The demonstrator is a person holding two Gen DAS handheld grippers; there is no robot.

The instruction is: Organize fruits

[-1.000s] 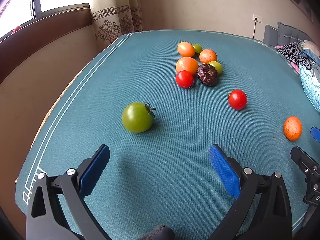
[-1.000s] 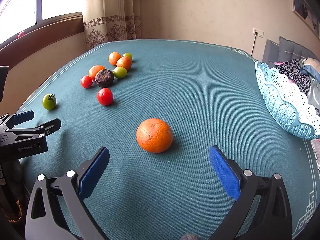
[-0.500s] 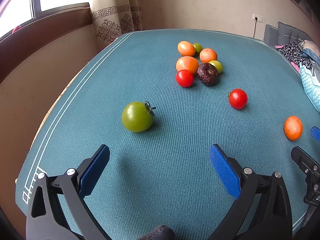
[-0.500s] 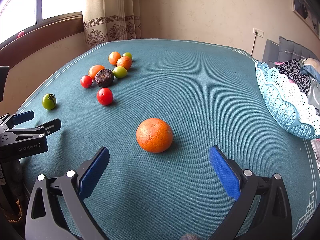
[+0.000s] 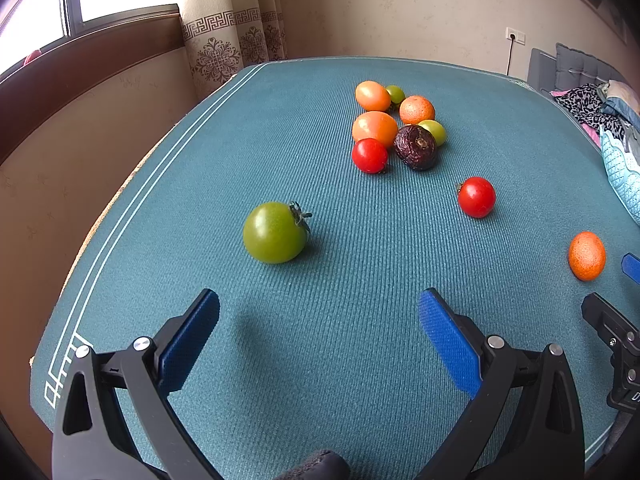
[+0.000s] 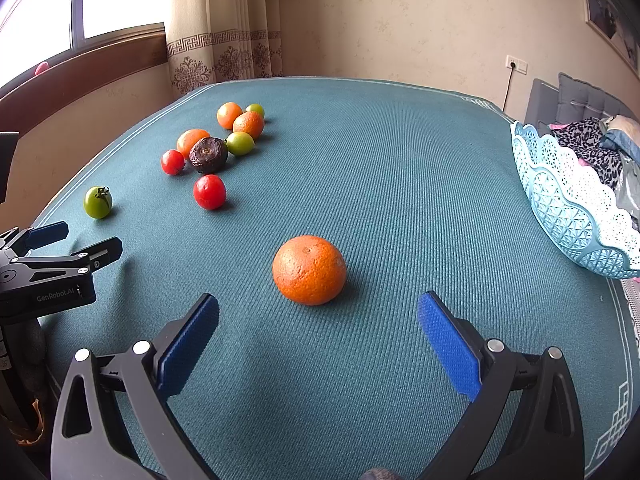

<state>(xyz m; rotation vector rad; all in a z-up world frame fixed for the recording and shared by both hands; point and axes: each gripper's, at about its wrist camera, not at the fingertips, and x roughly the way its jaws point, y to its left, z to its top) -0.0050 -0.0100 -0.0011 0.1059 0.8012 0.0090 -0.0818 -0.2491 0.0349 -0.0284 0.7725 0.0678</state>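
A cluster of fruits is gathered toward the tabletop's far left corner. A lone tomato lies near the left edge, and another tomato just nearer than the cluster. An orange sits toward the near edge; a basket is set at the right edge.

Likely home bedroom, curtain, padded headboard

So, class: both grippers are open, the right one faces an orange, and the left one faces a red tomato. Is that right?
Not quite. The left gripper faces a green tomato, as the left wrist view shows. The rest holds: both are open, and the right gripper faces the orange.
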